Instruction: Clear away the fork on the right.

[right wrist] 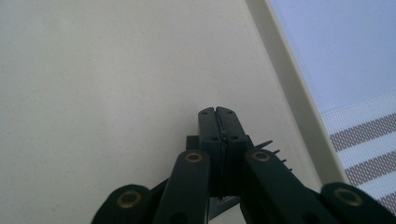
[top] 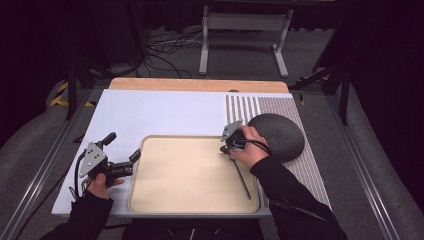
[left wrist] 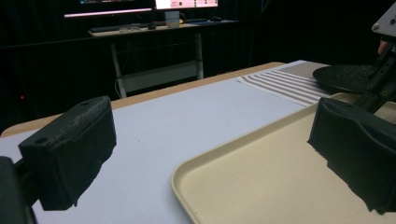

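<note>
A wooden table [top: 200,84] is seen in the middle of the high view, covered by a pale blue-white sheet [top: 150,112]. A striped grey and white placemat [top: 300,165] lies along the sheet's right side, and a dark, textured round plate [top: 280,134] rests on the mat at centre right. A large cream-coloured rectangular plastic tray [top: 190,175] sits at the lower centre of the frame. Grey carpet, loose cables and a white metal stand [top: 245,30] are visible at the top, against dark curtains. In the upper left of the left gripper view, a desk with lit screens [left wrist: 140,9] can be made out in the dark room.

The left gripper [top: 122,152] is held in the lower left of the high view, just beside the tray's left edge, and its jaws are spread wide apart with nothing between them. The same jaws are seen far apart at the sides of the left gripper view, above the sheet and the tray's corner.

The right gripper [top: 231,150] is held over the tray's upper right part, pointed downward, with the hand [top: 250,147] just beside the plate. In the right gripper view its jaws are pressed together. A thin dark fork [top: 241,179] lies on the tray in the high view, running from the gripper toward the lower right; its tines [right wrist: 275,151] show beside the closed jaws.
</note>
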A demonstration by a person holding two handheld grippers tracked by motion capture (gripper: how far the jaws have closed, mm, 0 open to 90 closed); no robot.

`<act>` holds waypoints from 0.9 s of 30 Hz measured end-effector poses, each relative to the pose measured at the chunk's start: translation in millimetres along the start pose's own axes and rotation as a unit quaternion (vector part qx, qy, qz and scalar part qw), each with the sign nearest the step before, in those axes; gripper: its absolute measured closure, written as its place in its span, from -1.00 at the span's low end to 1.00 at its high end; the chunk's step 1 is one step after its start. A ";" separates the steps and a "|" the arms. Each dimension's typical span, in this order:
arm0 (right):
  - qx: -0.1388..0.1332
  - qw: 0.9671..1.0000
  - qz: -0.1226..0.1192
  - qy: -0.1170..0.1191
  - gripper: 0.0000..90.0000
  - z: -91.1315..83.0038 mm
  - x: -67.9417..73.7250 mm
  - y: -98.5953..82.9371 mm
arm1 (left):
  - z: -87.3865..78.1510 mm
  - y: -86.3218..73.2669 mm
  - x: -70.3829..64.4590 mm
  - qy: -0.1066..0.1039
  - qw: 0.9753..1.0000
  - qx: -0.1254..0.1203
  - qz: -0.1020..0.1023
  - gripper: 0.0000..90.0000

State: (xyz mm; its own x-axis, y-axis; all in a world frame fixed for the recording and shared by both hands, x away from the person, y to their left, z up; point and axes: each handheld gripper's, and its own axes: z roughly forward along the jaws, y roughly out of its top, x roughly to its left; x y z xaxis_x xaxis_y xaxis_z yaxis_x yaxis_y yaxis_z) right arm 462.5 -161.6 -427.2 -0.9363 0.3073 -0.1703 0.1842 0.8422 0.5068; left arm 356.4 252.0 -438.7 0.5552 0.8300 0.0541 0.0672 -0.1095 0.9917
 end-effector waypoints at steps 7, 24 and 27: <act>0.002 1.000 0.011 -0.008 1.00 -4.4 -6.1 -8.1 | 0.4 -0.2 -0.2 0.000 1.000 0.000 -0.002 -0.97; 0.006 0.999 0.033 -0.023 1.00 -8.4 -14.5 -20.7 | 0.2 -0.1 0.0 0.000 1.000 0.000 -0.002 -0.97; 0.006 0.999 0.033 -0.025 1.00 -9.9 -16.6 -22.8 | 0.3 -0.1 -0.1 0.000 1.000 -0.001 -0.002 -0.97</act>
State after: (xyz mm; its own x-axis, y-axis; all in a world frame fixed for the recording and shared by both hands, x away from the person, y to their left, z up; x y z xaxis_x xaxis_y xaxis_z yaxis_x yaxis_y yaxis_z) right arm 470.9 -190.3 -427.6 -0.9056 0.3845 -0.1792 0.2496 0.8246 0.5077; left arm 356.6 251.7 -438.8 0.5555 0.8300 0.0506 0.0681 -0.1060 0.9920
